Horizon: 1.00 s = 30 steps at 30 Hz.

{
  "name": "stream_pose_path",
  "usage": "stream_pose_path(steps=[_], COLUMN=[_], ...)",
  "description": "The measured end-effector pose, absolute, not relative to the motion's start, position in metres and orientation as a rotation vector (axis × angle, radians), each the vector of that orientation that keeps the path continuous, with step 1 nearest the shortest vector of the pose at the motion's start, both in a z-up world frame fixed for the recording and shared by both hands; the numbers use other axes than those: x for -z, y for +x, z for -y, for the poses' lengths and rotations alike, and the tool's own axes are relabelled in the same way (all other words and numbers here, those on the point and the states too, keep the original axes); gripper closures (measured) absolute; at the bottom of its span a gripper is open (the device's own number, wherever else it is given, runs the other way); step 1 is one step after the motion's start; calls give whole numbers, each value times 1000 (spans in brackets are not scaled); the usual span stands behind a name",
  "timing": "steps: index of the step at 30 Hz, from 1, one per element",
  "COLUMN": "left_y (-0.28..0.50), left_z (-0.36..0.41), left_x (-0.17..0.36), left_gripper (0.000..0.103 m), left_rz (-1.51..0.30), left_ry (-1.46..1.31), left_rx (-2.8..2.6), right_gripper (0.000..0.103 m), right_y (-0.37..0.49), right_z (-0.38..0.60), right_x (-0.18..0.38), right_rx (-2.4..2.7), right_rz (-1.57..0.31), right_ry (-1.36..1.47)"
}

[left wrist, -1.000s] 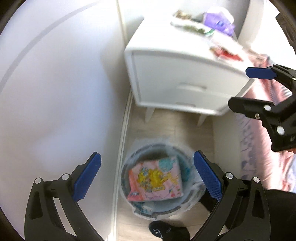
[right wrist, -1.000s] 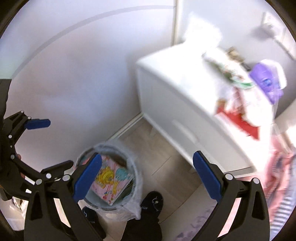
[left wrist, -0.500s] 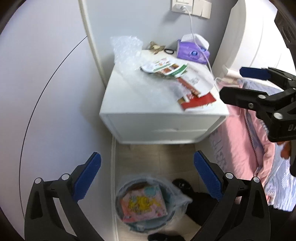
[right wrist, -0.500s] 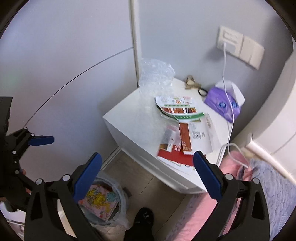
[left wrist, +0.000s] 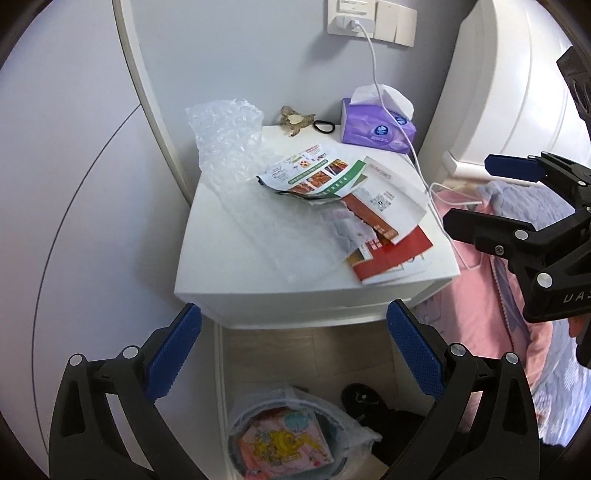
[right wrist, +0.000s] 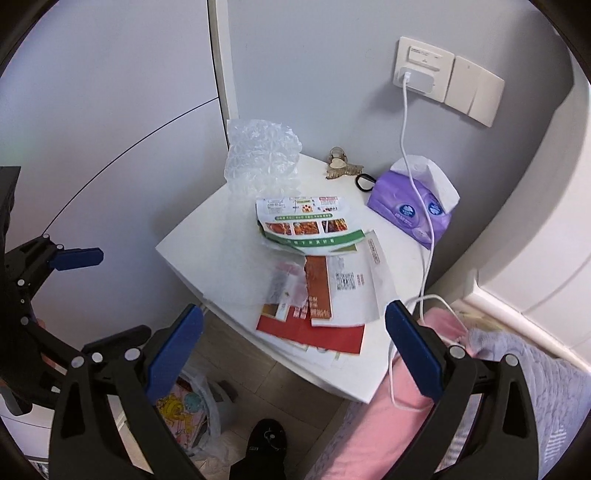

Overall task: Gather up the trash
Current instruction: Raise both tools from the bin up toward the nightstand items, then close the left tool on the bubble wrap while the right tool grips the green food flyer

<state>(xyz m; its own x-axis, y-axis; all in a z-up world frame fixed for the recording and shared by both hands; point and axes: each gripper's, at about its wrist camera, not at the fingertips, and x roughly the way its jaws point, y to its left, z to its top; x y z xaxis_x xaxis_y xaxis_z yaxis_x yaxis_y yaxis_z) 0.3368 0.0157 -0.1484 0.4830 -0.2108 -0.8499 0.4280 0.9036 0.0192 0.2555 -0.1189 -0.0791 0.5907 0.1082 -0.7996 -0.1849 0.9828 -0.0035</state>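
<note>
Pale wood floor runs along the grey wall, and on it, nearest of all, stands a round grey waste bin lined with clear plastic (left wrist: pixel 236 435), a pink cartoon-printed packet (left wrist: pixel 284 448) lying inside it. Both claws hang above that spot with their blue-padded jaws spread wide and nothing between them: the left claw (left wrist: pixel 291 354) over the bin, the right claw (right wrist: pixel 293 354) off to its right by the pink bedding (left wrist: pixel 487 314).

Beyond the bin sits a white bedside bench (left wrist: pixel 221 266). At its front right corner lies a red and white leaflet stack (left wrist: pixel 391 254), with a torn white envelope (left wrist: pixel 391 195) on top. A clear bubble-wrap sheet (left wrist: pixel 229 147) spreads from the front edge to the back left corner, where it stands crumpled. A green-banded food flyer (left wrist: pixel 314 173) rests mid-bench, overlapping the wrap. Along the back edge are a beige hair clip (left wrist: pixel 295 120), a black hair tie (left wrist: pixel 325 127) and a purple tissue box (left wrist: pixel 376 127), a white charging cable (left wrist: pixel 376 81) trailing over it from the wall socket (left wrist: pixel 351 16).
</note>
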Motion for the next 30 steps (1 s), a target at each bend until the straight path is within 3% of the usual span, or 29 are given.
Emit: stream_pose_path(steps=[16, 30], left_y=[404, 439], left_z=[-5, 14], left_x=[180, 217], left_gripper=[6, 6], left_rz=[-1014, -994], left_ry=[212, 347], left_rx=[512, 625], right_gripper=[7, 7], right_y=[352, 398], right_z=[105, 92], right_x=[120, 171], right_rx=[-206, -208], right_rz=[-1006, -1057], right_ry=[16, -68])
